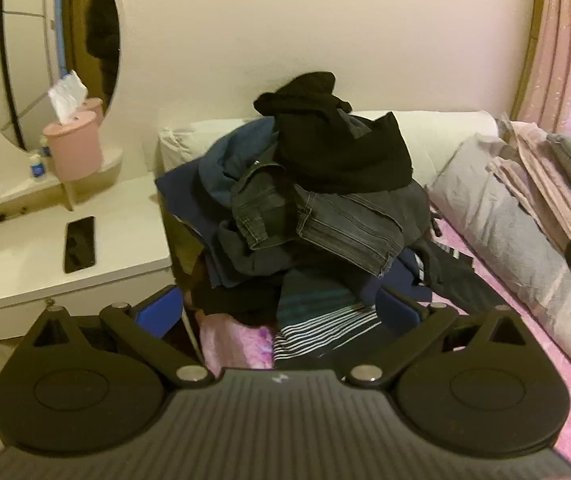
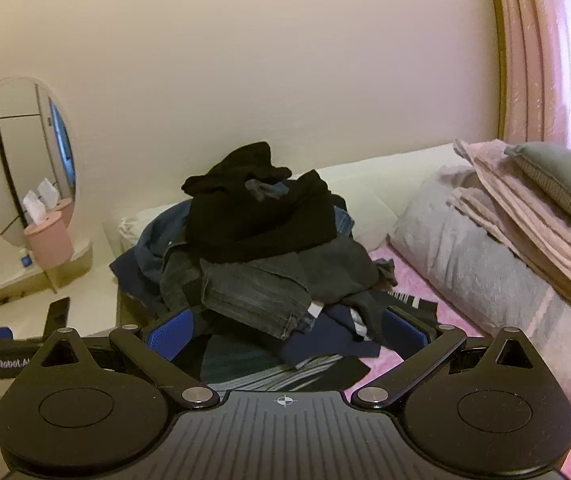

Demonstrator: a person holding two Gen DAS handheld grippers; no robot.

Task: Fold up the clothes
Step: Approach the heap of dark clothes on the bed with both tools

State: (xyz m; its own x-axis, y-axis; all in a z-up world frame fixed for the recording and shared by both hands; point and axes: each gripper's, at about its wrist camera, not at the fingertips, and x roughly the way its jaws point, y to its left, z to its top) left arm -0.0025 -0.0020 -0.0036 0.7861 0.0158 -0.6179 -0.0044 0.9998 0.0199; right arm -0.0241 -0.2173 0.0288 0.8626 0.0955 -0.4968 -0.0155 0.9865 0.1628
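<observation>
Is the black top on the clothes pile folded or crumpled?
Crumpled: the black top sits bunched atop the clothes pile, with no flat folded edges.

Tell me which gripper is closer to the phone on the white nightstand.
Left. The left gripper hovers open beside the nightstand, the phone just ahead-left of it. The right gripper sits farther right, over the clothes pile.

Grey denim jeans (image 1: 325,220), matt black knit (image 1: 337,140); tongs (image 1: 279,308) matt plastic.

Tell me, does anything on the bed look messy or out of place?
Yes: the clothes pile is an unfolded heap on the bed, with a black garment dumped on top and grey jeans crumpled beneath. Both grippers are open and hold nothing.
</observation>
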